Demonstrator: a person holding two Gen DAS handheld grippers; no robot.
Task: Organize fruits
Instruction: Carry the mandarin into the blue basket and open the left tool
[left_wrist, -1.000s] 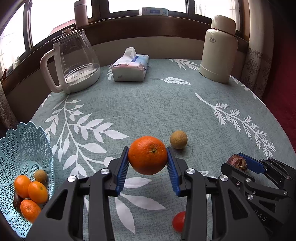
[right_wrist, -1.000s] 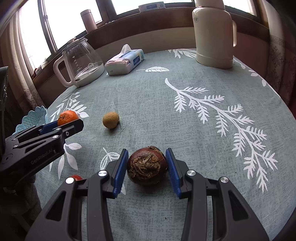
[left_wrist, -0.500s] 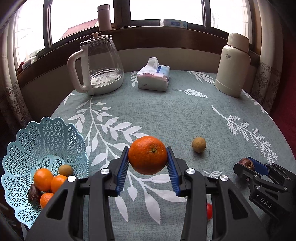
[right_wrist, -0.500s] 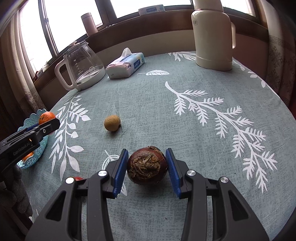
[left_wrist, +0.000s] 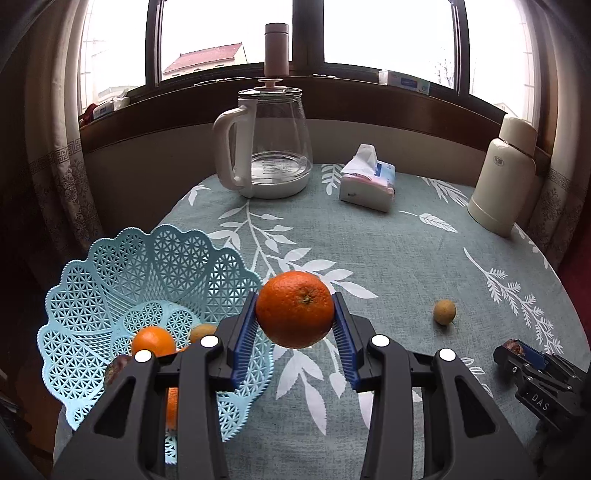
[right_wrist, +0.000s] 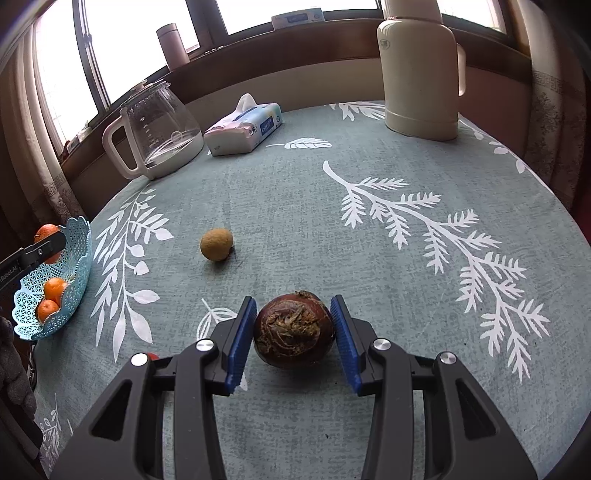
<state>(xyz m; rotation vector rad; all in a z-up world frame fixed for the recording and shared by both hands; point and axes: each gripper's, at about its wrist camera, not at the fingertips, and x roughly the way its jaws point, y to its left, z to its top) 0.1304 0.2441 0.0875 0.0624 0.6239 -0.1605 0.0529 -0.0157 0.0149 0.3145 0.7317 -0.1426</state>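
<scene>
Landmark: basket (left_wrist: 110, 266), pale blue lattice, at the left edge of the table (left_wrist: 388, 258); every place below is given from it.
Change, left side: over the last second I have swung the left gripper (left_wrist: 295, 328) from mid-table toward the basket; the basket now fills the lower left of the left wrist view, where a second ago only its edge showed.
Left fingers: clenched on the orange (left_wrist: 294, 309), which is held off the cloth, just right of the basket's near rim and not yet over its bowl.
Change, right side: none that I see; the right gripper (right_wrist: 294, 334) holds its place, well to the right of the basket.
Right fingers: grasping the dark brown fruit (right_wrist: 293, 328); whether it rests on the cloth I cannot tell.
Basket contents: several small oranges (left_wrist: 153, 341) and a tan fruit (left_wrist: 202, 331).
Still loose: a small tan fruit (right_wrist: 216, 244) on the cloth, right of the basket; a red one (right_wrist: 152, 356) barely shows behind the right gripper.
Meaning for the task: in my judgement the orange is one short move left, then a release, from being stowed; the brown fruit should follow, then the two loose ones.
</scene>
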